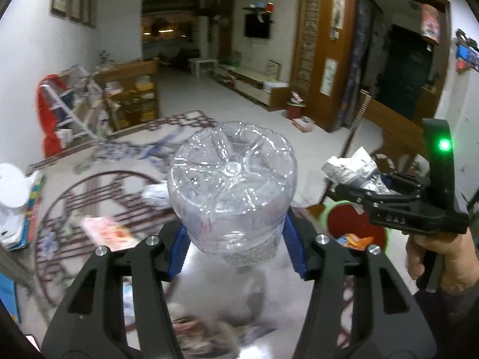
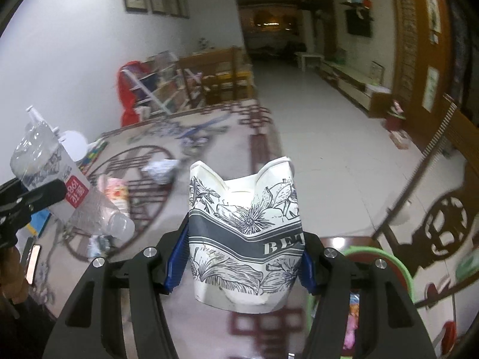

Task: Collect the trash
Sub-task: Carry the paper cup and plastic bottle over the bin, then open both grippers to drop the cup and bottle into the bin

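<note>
My left gripper (image 1: 235, 239) is shut on a clear plastic bottle (image 1: 232, 185), held base-forward above the table. The bottle (image 2: 57, 179) also shows at the left of the right wrist view, with the left gripper (image 2: 33, 197) around its label. My right gripper (image 2: 239, 260) is shut on a crushed paper cup (image 2: 244, 233) with a black flower print. The cup (image 1: 351, 169) and right gripper (image 1: 359, 191) show at the right of the left wrist view, above a green-rimmed trash bin (image 1: 356, 224). The bin's rim (image 2: 398, 266) lies just right of the right gripper.
A patterned table top (image 1: 98, 185) holds a crumpled paper (image 2: 160, 169), a pink wrapper (image 2: 115, 193), a white roll (image 1: 12, 185) and a colourful box (image 1: 33, 209). A carved wooden chair back (image 2: 443, 215) stands right. A cluttered shelf (image 2: 167, 86) stands by the wall.
</note>
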`<state>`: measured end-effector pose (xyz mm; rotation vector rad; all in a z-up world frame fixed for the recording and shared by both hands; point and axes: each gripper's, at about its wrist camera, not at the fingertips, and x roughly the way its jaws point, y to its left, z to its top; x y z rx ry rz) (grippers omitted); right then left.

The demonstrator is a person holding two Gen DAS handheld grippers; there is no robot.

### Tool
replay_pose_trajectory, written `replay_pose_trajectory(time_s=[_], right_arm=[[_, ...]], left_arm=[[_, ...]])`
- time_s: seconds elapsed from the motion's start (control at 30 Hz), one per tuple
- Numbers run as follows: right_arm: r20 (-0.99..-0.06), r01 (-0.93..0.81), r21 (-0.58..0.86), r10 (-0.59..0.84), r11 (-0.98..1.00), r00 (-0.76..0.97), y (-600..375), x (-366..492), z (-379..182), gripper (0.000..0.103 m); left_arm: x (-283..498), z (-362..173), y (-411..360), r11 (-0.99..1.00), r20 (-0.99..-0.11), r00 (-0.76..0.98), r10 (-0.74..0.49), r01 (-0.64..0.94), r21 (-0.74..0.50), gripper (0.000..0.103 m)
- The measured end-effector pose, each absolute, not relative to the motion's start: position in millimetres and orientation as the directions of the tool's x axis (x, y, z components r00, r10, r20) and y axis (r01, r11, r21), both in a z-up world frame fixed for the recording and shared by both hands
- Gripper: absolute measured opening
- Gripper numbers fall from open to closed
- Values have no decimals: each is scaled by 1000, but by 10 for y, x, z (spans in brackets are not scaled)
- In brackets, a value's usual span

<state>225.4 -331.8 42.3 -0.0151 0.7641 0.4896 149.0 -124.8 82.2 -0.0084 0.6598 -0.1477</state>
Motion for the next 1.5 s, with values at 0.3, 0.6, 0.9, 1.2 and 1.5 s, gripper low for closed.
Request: replay_pose_trajectory(time_s=[0.3, 0.6, 0.9, 1.2, 1.5], right_arm=[[-692, -272, 169, 311, 947, 651, -4242, 2277, 225, 58], [-708, -147, 164, 220, 976, 671, -4890, 2331, 100, 57], [-729, -92, 170, 188, 981, 659, -5194, 2438, -95, 57], [-751, -50, 169, 162, 984, 640, -5315, 2494, -211, 58], [-748, -48, 104, 110, 993, 655, -5238, 2504, -182, 71]], left_arm=[[1788, 554, -2078, 953, -640, 713, -288, 283, -113, 53], [2015, 429, -2852, 904, -640, 655, -401, 395, -162, 53], [2167, 103, -3357, 871, -680, 577, -454, 448, -201, 53], [2294, -95, -3599, 870, -716, 540, -442, 454, -194, 54], [2327, -97, -3527, 882, -710, 554, -435, 421, -212, 94]])
